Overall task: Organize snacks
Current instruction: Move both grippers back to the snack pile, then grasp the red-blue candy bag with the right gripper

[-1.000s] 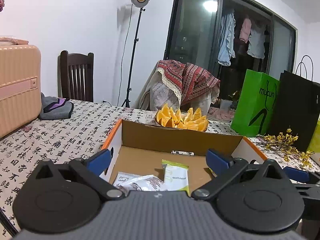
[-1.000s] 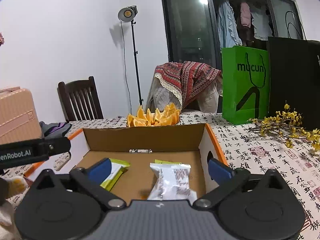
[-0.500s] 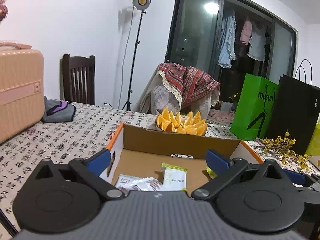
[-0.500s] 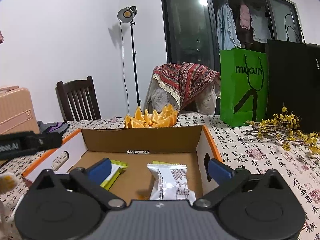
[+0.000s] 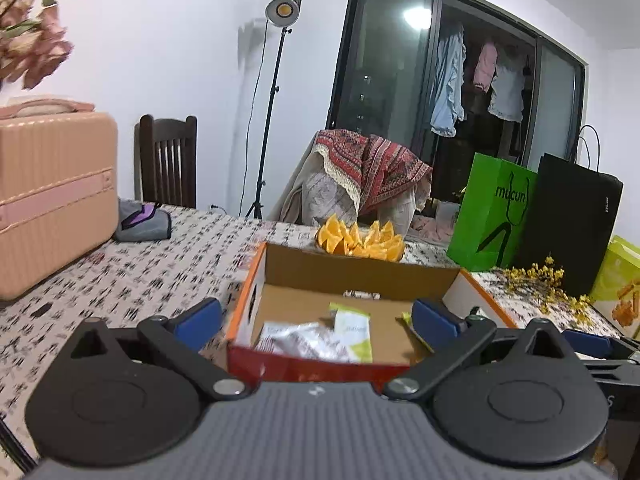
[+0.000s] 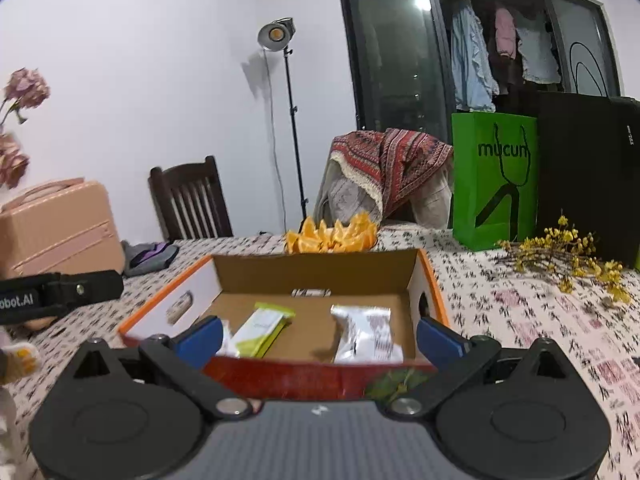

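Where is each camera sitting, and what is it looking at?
Left wrist view: sits on the left gripper, looking forward over the cardboard box toward the window; its own open blue fingers show, plus the right gripper's tip.
Right wrist view: sits on the right gripper, facing the same box; its open fingers show, plus the left gripper's black side.
Both share the box, snack packets, orange slices and green bag.
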Tool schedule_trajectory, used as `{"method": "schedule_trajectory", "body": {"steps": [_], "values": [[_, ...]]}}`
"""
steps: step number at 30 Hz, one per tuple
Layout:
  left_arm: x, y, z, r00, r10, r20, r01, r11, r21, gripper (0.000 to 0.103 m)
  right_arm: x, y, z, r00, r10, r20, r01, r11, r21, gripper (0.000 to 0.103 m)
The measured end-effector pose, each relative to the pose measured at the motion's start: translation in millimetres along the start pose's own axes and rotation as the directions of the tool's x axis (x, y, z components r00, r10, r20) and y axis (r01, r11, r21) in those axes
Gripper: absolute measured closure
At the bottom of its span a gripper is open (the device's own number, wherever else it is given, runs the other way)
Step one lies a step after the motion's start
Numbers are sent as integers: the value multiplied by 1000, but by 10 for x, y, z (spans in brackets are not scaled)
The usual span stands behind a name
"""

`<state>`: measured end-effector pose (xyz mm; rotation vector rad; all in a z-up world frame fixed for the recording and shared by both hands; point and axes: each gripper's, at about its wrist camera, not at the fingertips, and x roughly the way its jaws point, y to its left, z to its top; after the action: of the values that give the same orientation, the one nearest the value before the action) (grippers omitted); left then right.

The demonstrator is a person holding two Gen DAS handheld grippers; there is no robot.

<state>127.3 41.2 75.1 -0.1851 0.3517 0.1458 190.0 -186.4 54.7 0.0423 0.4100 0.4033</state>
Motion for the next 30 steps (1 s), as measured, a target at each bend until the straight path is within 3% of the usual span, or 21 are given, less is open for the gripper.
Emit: {"method": "schedule_trajectory", "body": {"steps": [16,30], "values": [[-427,344,-400,996,35,-87,-36,999,-14,0,-488,195,-507,995,27,-99,-31,999,-39,0],[-456,679,-637,987,61,-149,-67,997,-40,0,-47,658,-650,975,28,-222,-46,996,-75,0]]}}
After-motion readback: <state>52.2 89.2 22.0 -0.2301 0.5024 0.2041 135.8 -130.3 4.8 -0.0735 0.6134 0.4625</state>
